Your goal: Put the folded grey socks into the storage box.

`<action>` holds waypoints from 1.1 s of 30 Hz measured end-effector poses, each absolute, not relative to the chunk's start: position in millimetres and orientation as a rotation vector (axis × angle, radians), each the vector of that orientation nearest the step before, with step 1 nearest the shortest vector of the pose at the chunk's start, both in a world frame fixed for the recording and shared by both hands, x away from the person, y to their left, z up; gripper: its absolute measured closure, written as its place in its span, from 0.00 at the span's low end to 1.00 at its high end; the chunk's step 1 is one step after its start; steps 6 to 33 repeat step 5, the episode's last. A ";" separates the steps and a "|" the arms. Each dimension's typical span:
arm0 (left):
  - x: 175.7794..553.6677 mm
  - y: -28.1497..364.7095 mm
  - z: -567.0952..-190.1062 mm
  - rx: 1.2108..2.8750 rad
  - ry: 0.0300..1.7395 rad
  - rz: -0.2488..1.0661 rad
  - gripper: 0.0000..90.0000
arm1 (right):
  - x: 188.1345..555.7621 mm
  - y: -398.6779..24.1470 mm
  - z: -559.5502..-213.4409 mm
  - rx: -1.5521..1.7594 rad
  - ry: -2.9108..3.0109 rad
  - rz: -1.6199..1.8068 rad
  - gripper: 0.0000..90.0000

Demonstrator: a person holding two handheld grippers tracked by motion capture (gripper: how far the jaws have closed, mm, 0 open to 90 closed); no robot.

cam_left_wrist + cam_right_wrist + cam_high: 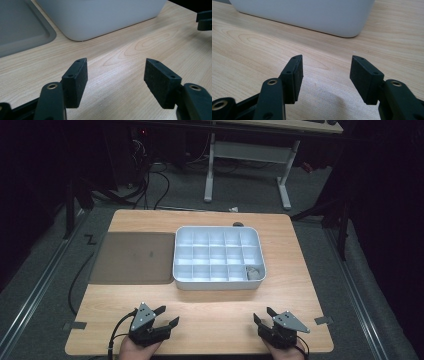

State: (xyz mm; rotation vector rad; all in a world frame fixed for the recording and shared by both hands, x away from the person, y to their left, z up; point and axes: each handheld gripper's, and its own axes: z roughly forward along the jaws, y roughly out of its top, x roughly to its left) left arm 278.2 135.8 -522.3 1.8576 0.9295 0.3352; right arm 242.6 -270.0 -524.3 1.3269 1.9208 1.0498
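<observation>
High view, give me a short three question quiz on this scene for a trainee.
1. True or false: the left gripper and the right gripper both have open fingers holding nothing.
2. Which compartment of the white divided box holds the small grey item?
3. What lies left of the box: A) the brown tray, B) a cup, C) a book?

Key
1. True.
2. The one at the near right corner.
3. A.

Left tool (167, 316) and right tool (263, 316) low at counter's near edge, jaws spread, gripping nothing.
</observation>
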 end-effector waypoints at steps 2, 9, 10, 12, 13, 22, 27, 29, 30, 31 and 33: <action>279.5 137.6 -521.6 1.842 0.940 0.327 0.40 | 242.0 -270.9 -523.1 1.327 1.913 1.050 0.49; 280.6 139.0 -521.8 1.829 0.951 0.321 0.40 | 241.2 -275.4 -519.7 1.336 1.889 1.069 0.49; 280.6 139.0 -521.8 1.829 0.951 0.321 0.40 | 241.2 -275.4 -519.7 1.336 1.889 1.069 0.49; 280.6 139.0 -521.8 1.829 0.951 0.321 0.40 | 241.2 -275.4 -519.7 1.336 1.889 1.069 0.49; 280.6 139.0 -521.8 1.829 0.951 0.321 0.40 | 241.2 -275.4 -519.7 1.336 1.889 1.069 0.49; 280.6 139.0 -521.8 1.829 0.951 0.321 0.40 | 241.2 -275.4 -519.7 1.336 1.889 1.069 0.49; 280.6 139.0 -521.8 1.829 0.951 0.321 0.40 | 241.2 -275.4 -519.7 1.336 1.889 1.069 0.49; 280.6 139.0 -521.8 1.829 0.951 0.321 0.40 | 241.2 -275.4 -519.7 1.336 1.889 1.069 0.49; 280.6 139.0 -521.8 1.829 0.951 0.321 0.40 | 241.2 -275.4 -519.7 1.336 1.889 1.069 0.49; 280.6 139.0 -521.8 1.829 0.951 0.321 0.40 | 241.2 -275.4 -519.7 1.336 1.889 1.069 0.49; 280.6 139.0 -521.8 1.829 0.951 0.321 0.40 | 241.2 -275.4 -519.7 1.336 1.889 1.069 0.49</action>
